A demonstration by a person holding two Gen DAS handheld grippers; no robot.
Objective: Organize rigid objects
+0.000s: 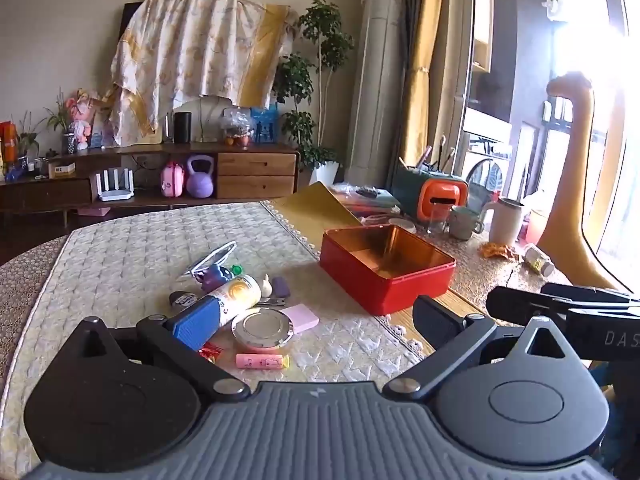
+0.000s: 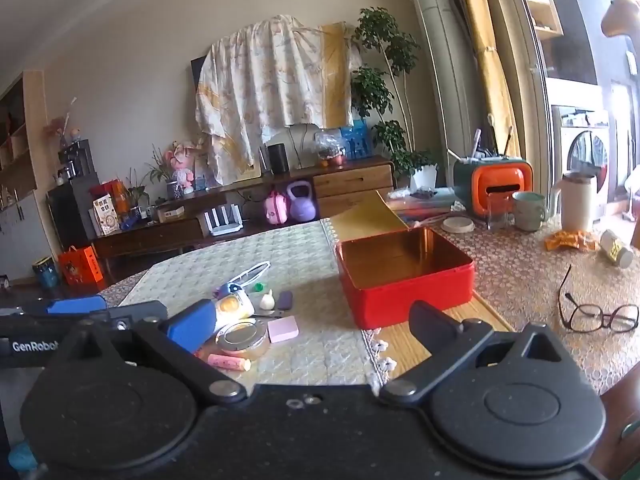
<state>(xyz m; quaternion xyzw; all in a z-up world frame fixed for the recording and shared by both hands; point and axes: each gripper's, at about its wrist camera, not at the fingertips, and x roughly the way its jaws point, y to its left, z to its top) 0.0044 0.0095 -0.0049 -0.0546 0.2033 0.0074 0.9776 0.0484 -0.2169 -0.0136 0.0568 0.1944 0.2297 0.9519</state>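
An open red tin box [image 1: 384, 280] [image 2: 404, 280] with a shiny copper inside stands on the table, with nothing visible in it. Left of it lies a heap of small items: a white and yellow bottle [image 1: 236, 294] [image 2: 234, 306], a round metal tin [image 1: 264, 328] [image 2: 242, 338], a pink block [image 1: 304, 317] [image 2: 283, 329], a pink tube [image 1: 262, 360] [image 2: 229, 362], a purple piece [image 1: 281, 286] [image 2: 285, 300]. My left gripper [image 1: 316, 322] hovers open over the heap's near side. My right gripper [image 2: 310, 324] is open too, between heap and box, holding nothing.
A quilted cream cloth [image 1: 132, 248] covers the table's left part. Glasses [image 2: 600, 314] lie at the right. Mugs [image 2: 528, 210], a white jug [image 2: 576, 200], a fallen pill bottle [image 2: 618, 252] and an orange holder [image 2: 496, 186] stand behind the box. A gold lid [image 2: 364, 212] leans at the back.
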